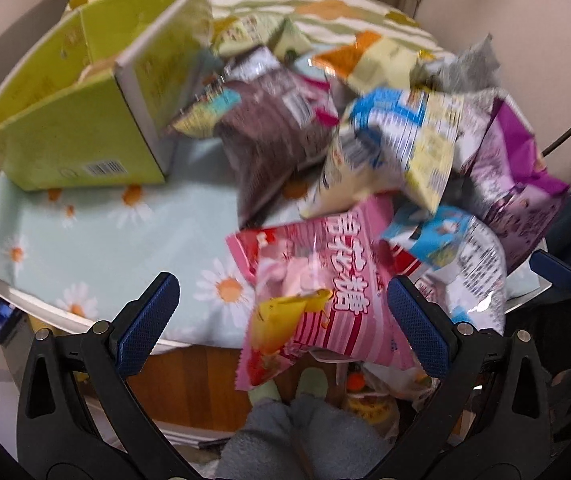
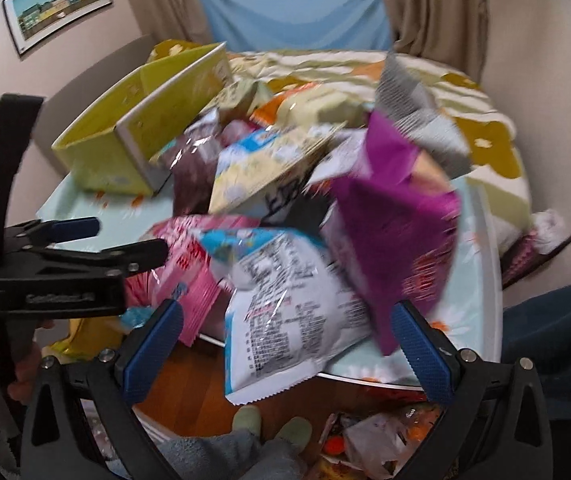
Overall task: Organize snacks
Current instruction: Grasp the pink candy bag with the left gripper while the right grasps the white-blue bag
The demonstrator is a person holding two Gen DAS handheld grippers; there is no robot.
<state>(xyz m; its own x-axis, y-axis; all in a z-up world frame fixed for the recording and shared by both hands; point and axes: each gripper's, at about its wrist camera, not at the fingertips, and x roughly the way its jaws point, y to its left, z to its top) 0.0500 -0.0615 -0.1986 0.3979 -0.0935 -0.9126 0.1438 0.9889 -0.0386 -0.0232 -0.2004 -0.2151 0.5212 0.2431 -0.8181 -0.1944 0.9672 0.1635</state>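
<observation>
A heap of snack bags lies on a small table with a daisy cloth (image 1: 97, 236). In the left wrist view a pink bag (image 1: 317, 304) hangs over the front edge, between the fingers of my open left gripper (image 1: 283, 324). Behind it lie a brown bag (image 1: 273, 140), a blue-and-yellow bag (image 1: 397, 148) and a purple bag (image 1: 513, 176). In the right wrist view my right gripper (image 2: 287, 344) is open, with a white bag (image 2: 289, 312) between its fingers and the purple bag (image 2: 393, 224) just beyond. The left gripper (image 2: 97, 240) shows there at the left, open.
An open lime-green cardboard box (image 1: 77, 112) stands at the table's back left, also seen in the right wrist view (image 2: 125, 136). Behind the table is a bed with a patterned blanket (image 2: 481, 136). Below are wooden floor, my feet in green slippers (image 2: 269, 424) and more packets (image 2: 373, 444).
</observation>
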